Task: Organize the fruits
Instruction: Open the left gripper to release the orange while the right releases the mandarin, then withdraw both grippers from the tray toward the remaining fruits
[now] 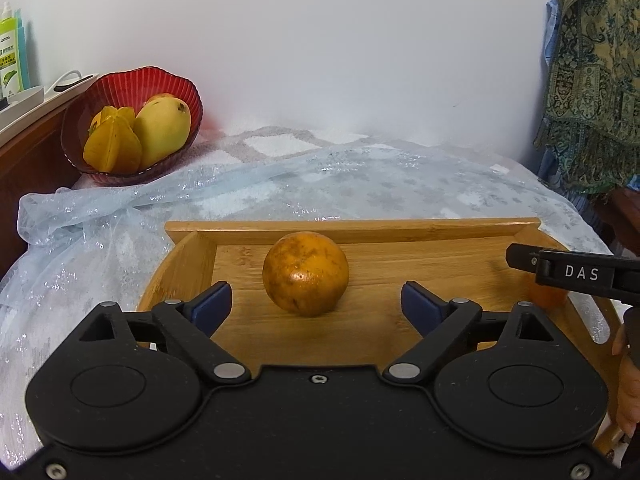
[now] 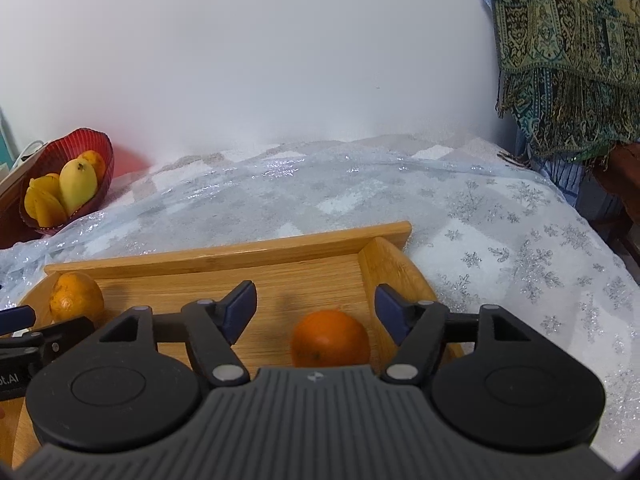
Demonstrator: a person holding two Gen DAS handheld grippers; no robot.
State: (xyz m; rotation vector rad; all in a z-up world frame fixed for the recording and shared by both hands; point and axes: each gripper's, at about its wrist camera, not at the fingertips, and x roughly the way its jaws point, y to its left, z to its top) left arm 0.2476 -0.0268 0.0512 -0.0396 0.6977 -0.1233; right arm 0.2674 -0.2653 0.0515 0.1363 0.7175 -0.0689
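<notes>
While a pale blue sheer cloth with silver snowflakes covers the whole tabletop against the white wall, a wooden tray with raised edges lies on it nearest the cameras and carries two of the fruits. To the far left, at the wall, a red ribbed bowl sits on the cloth beside a dark wooden piece of furniture and holds a yellow mango, a starfruit just in front of it and an orange fruit behind them, mostly hidden. A patterned green and gold fabric with fringe hangs at the right edge. On the tray, a mottled orange rests near the left back corner, and a brighter, smaller orange rests near the right side wall, well apart from the first. The left gripper hovers low over the tray with its blue-padded fingers spread wide on either side of the mottled orange; the pads stand clear of the fruit, so it is released. The right gripper is likewise released, its jaws apart with the brighter orange lying between and below them, untouched by either pad. Part of a hand shows at the right edge of the left wrist view.
</notes>
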